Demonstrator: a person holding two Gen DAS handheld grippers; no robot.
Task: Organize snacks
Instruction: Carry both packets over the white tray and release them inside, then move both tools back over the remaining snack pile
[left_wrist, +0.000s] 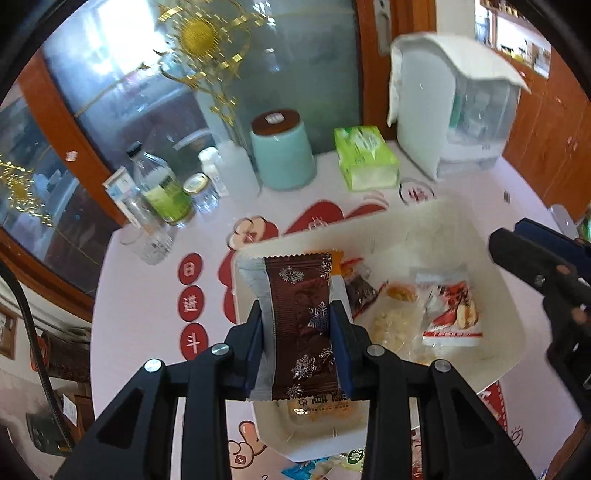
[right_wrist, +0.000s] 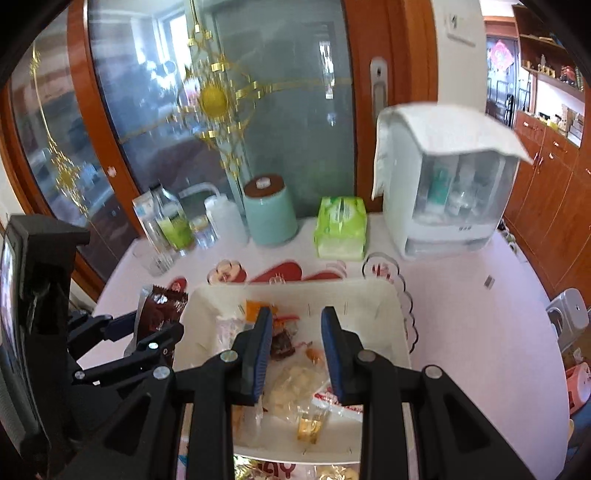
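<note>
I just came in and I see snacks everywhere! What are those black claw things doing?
Someone is tidying snacks into the white tray. The left gripper has its jaws shut on a brown snack packet with snowflakes, held over the tray's near-left corner. The right gripper hangs over the tray with its jaws open and nothing in them. Several wrapped snacks already lie in the tray.

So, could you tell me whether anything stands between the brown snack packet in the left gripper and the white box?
Nothing visible does. The left gripper holds the brown snowflake packet at the white box's left rim, and the right gripper hangs open over the box's middle, off to the side.
</note>
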